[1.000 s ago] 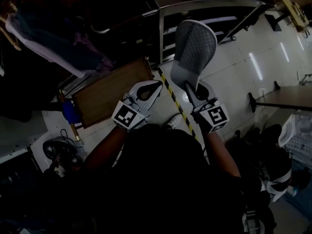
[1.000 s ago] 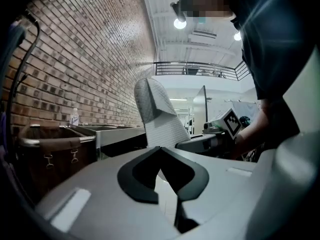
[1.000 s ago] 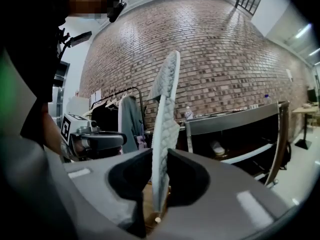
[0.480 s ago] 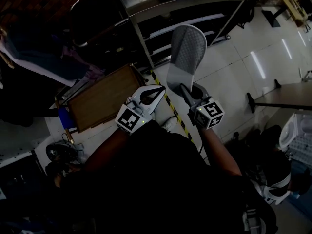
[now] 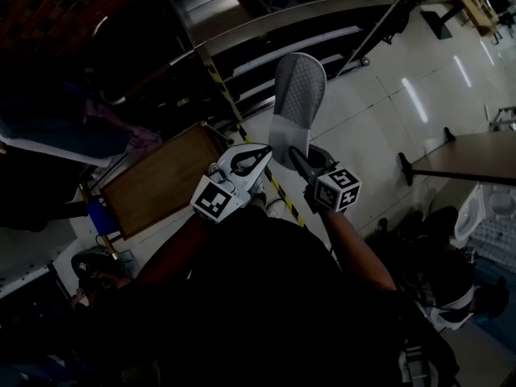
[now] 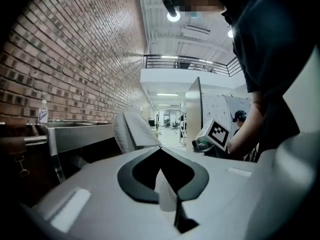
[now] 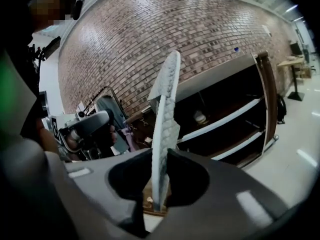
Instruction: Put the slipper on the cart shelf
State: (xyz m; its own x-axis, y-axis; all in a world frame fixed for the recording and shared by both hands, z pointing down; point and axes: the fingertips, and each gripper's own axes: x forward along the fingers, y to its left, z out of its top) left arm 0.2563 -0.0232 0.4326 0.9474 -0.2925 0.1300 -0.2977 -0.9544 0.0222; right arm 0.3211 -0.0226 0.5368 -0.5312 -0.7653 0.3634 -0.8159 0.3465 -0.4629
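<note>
The slipper (image 5: 297, 103) has been carried nearer the cart shelf (image 5: 294, 45), clamped edgewise in the right tongs (image 5: 297, 159); the left tongs (image 5: 264, 151) are closed together, empty.

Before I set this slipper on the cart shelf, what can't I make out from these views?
- Cart shelves, head view: too dark to tell what lies on them.
- Small pale item on a shelf, right gripper view: too small to identify.
- Slipper, right gripper view: seen edge-on, neither face shows.
- Same shelves, left gripper view: mostly behind the left gripper.
</note>
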